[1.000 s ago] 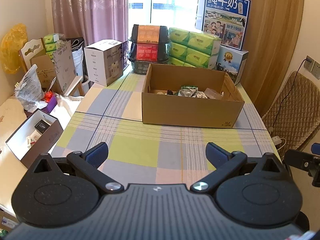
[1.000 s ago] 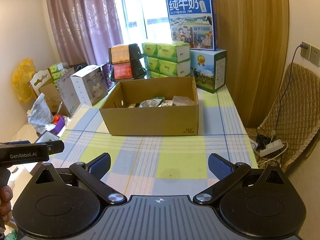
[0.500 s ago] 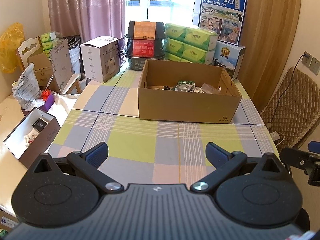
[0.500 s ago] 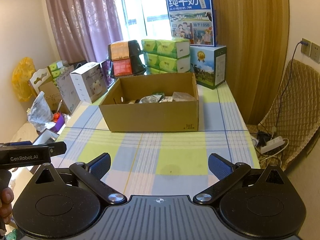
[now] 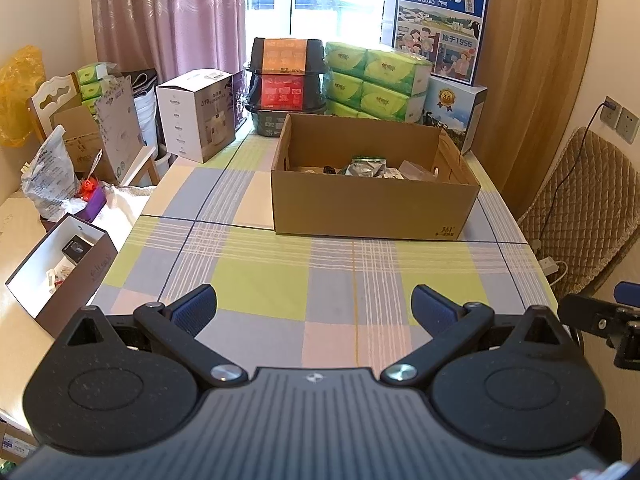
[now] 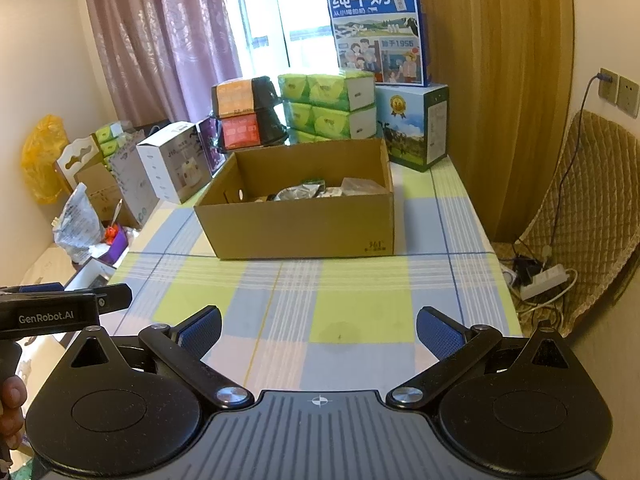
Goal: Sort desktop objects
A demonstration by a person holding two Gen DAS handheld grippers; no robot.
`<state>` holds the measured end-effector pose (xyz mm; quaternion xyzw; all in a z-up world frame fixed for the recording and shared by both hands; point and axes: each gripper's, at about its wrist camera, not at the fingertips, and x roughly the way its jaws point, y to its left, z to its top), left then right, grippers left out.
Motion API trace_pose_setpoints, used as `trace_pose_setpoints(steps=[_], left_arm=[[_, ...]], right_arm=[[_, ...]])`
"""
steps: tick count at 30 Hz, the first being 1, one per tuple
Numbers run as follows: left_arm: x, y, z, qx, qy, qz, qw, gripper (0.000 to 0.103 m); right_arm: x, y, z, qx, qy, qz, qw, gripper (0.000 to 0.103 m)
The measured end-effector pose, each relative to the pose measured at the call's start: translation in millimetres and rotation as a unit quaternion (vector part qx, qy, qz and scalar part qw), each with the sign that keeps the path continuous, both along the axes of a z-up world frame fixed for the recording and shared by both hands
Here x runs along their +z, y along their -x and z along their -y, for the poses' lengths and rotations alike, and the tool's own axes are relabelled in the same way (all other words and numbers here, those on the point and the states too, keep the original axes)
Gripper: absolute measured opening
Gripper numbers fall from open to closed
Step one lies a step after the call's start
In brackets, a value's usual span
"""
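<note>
An open cardboard box [image 5: 372, 208] [image 6: 304, 228] stands on the checked tablecloth [image 5: 256, 280] [image 6: 360, 300], holding a silver foil packet [image 5: 364, 168] [image 6: 298, 191] and other small items. My left gripper [image 5: 314, 310] hovers open over the near part of the table, well short of the box, with nothing between its blue pads. My right gripper [image 6: 318, 330] is likewise open and empty, to the right of the left one. The left gripper's body [image 6: 52, 312] shows at the left edge of the right wrist view, with a hand [image 6: 12, 408] below it.
Behind the box stand green tissue packs [image 5: 376, 80], stacked black food trays [image 5: 286, 76], a blue milk carton box [image 5: 440, 24] and a white appliance box [image 5: 196, 114]. A small open box [image 5: 60, 264] sits left of the table. A padded chair [image 5: 580, 208] and power strip [image 6: 544, 280] are on the right.
Both grippers have drawn back and risen slightly, so the box looks a little farther off. Both stay open and empty.
</note>
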<state>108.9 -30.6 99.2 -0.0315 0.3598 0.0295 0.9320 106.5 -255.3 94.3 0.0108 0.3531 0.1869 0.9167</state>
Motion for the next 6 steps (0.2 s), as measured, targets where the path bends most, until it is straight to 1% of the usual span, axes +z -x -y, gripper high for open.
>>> trace_pose_setpoints(steps=[6], left_arm=[[0.5, 3.7, 1.7, -0.009, -0.001, 0.012, 0.9999, 0.102]], right_arm=[[-3.0, 1.4, -0.2, -0.001, 0.001, -0.003, 1.000, 0.101]])
